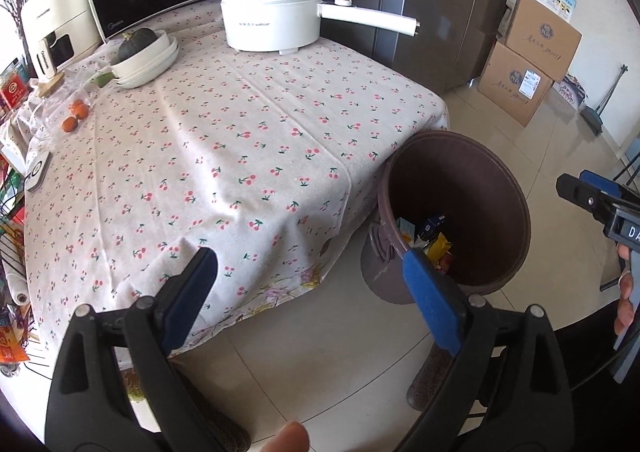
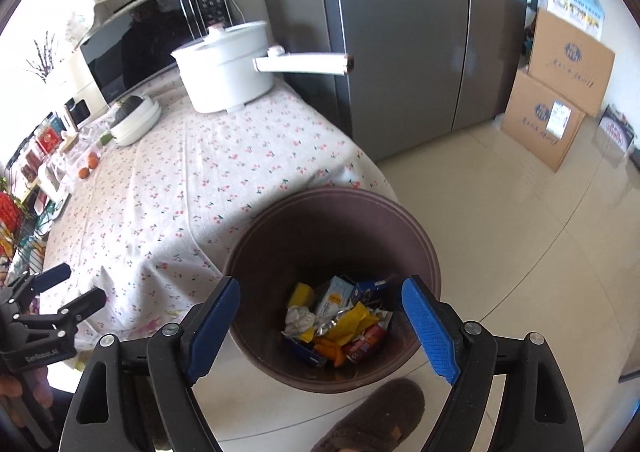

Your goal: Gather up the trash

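Both tools hang with jaws spread wide and nothing between them: the right tool (image 2: 322, 322) above the brown bin (image 2: 416, 236) on the floor beside the cloth-covered counter (image 1: 240, 140), the left tool (image 1: 310, 284) over the counter's near corner. Wrappers and crumpled trash (image 2: 340, 322) lie in the bin's bottom.

L: my black left gripper with blue-padded fingers (image 1: 312, 264) spread wide, nothing between the pads, tilted downward | R: my black right gripper with blue pads (image 2: 320, 302) likewise wide apart and empty, angled down | both held near each other, side by side, not touching
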Motion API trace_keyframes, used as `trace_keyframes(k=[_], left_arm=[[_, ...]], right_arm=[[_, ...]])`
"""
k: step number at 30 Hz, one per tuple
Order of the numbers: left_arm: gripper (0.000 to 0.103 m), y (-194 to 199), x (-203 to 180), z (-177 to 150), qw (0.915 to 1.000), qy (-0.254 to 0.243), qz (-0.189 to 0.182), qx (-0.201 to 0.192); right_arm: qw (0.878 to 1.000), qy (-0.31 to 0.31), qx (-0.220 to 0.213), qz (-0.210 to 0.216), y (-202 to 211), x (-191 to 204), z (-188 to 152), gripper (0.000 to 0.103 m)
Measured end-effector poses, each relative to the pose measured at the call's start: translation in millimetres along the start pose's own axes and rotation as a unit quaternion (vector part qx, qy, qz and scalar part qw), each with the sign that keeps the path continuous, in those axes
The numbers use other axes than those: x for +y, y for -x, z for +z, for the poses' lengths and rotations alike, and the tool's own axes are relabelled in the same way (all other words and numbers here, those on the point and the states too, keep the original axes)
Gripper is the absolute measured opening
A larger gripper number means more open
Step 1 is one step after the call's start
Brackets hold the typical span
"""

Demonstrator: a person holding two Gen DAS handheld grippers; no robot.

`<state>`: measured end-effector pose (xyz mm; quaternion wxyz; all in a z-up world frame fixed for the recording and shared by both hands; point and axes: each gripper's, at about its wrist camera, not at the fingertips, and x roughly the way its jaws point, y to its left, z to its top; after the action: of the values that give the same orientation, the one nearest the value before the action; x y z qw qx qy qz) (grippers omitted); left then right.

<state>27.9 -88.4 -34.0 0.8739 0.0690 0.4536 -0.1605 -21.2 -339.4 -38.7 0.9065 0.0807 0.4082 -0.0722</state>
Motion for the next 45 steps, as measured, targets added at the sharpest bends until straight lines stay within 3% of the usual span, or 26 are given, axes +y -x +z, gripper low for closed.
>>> trace_keyframes(k=[6,13,20,23,45], left_arm=[[0.099,22,15,-19,0.9994,0.031,-0.005,-0.016],[0.102,41,27,-39,0.9978,0.047,0.018,-0.043],[0.102,52,32,-43,0.9951,0.061,0.031,-0.071],[0.102,53,34,-42,0.9936,0.069,0.039,-0.08],[0.102,59,17,-42,0.9933,0.052,0.04,-0.095]], right_arm=[[0.998,0.016,-0.052,-0.008,30,19,-18,0.087],[0.994,0.037,-0.097,-0.027,50,43,-30,0.095],[0.993,0.049,-0.106,-0.036,52,62,-32,0.095],[0.992,0.052,-0.103,-0.043,50,66,-32,0.103],[0.993,0.061,-0.09,-0.053,41,71,-33,0.103]])
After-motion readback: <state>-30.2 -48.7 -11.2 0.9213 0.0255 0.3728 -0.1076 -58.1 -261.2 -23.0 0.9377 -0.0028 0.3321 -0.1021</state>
